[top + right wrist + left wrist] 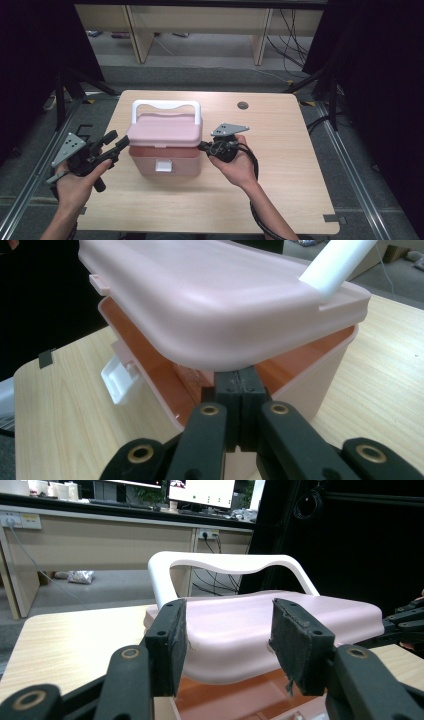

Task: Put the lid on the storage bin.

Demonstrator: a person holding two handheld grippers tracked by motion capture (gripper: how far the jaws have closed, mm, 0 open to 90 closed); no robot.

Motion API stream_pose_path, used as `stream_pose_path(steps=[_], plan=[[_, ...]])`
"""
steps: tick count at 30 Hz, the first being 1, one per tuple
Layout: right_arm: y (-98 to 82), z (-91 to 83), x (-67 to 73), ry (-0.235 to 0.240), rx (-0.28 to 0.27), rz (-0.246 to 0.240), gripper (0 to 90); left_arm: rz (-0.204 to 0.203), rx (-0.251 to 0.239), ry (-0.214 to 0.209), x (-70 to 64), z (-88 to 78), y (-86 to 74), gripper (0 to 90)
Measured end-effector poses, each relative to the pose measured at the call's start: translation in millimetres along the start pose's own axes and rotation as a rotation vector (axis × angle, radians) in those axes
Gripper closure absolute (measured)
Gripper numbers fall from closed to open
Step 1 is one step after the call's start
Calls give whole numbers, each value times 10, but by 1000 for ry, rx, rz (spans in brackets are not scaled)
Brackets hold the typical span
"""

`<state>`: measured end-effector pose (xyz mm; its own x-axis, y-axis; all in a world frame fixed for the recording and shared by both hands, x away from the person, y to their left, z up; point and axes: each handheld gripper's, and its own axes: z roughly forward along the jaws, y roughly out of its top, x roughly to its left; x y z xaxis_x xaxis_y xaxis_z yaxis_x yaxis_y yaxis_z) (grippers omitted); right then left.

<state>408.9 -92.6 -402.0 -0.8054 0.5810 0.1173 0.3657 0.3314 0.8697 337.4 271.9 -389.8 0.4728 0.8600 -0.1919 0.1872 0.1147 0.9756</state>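
Observation:
A pink box (176,163) stands mid-table with its pink lid (165,131) resting loose and tilted above the rim, leaving a gap. A white handle (166,106) stands upright over the lid. My left gripper (117,142) is at the box's left side. In the left gripper view it is open (230,650), with the lid's end (240,630) just beyond the pads and not pressed by them. My right gripper (204,146) is at the box's right side. Its shut tips (239,385) sit at the box rim under the raised lid (225,300). A white latch (117,380) hangs on the front wall.
The wooden table (280,165) has bare room to the right and in front of the box. A round cable hole (243,105) lies near the far edge. Desk legs and loose cables (287,45) are on the floor behind.

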Motion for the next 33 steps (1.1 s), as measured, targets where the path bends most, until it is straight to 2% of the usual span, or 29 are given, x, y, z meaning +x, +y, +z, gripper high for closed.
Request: stream_pose_path(steps=[4,6,7,8,9,10,12,13,14,15,19,21,22,24,28,30,31,33], plan=[[-29,-28,13,-5,30,25,900,-9,6,1,5,21,-13,482],[-44,-25,13,0,28,27,900,-10,8,1,6,23,-19,482],[-67,-33,0,2,31,6,900,-10,10,1,7,25,-24,482],[-67,-33,0,2,31,6,900,-14,13,1,8,31,-33,482],[-91,-52,10,-2,39,30,900,-14,19,4,16,31,-51,482],[-97,-60,-5,0,39,1,900,-16,18,2,20,30,-63,482],[-106,-80,4,-8,49,16,900,-21,20,4,23,29,-73,482],[-117,-95,-7,-12,50,-3,900,-17,21,3,33,28,-84,482],[-141,-123,-13,-17,56,19,900,-25,23,9,44,31,-104,482],[-141,-123,-13,-17,56,19,900,-25,23,9,44,31,-104,483],[-154,-183,-59,-34,49,10,900,-27,15,23,64,21,-120,483],[-160,-221,-60,-41,50,38,900,-22,10,28,75,10,-122,483],[-162,-233,-86,-44,49,20,900,-19,10,33,81,4,-125,482],[-177,-252,-109,-41,41,21,900,-14,6,40,100,-9,-135,482],[-216,-332,-142,-72,63,38,900,-16,-9,45,140,-39,-171,472],[-253,-355,-190,-80,46,25,900,-25,-9,56,163,-59,-200,467],[-293,-415,-234,-97,52,37,900,-47,-13,83,183,-88,-233,461],[-314,-448,-259,-100,54,41,900,-36,-15,86,209,-102,-247,458]])
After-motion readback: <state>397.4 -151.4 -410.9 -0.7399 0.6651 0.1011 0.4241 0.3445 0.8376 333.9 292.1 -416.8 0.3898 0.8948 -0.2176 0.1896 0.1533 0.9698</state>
